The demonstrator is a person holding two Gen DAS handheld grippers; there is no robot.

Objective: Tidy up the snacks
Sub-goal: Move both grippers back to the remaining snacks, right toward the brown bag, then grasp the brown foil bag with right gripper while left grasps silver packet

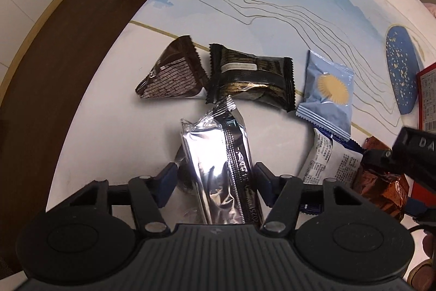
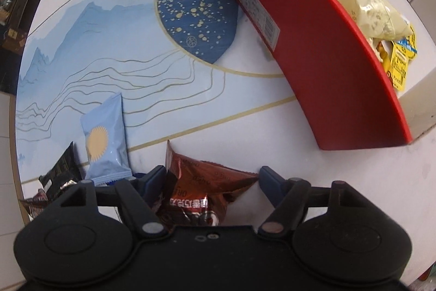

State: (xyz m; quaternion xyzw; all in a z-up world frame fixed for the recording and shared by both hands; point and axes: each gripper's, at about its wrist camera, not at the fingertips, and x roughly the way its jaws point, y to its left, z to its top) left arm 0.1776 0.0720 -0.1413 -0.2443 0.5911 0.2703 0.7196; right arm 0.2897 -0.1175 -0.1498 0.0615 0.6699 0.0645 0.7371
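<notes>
Below, we see the left gripper (image 1: pixel 215 176) with fingers clamped on a silver packet (image 1: pixel 218 168) lying on the tabletop (image 1: pixel 114 127). Our right gripper (image 2: pixel 211 179) straddles a brown packet (image 2: pixel 201 190), its left finger touching and its right finger apart, near the red box (image 2: pixel 340 78).

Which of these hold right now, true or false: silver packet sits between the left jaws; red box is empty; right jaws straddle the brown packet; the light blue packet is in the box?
1. A silver packet sits between the jaws of the left gripper. True.
2. The red box is empty. False: it already holds a pale yellow bag and a yellow packet.
3. The right gripper straddles the brown packet. True.
4. The light blue packet is in the box. False: it lies on the table.
</notes>
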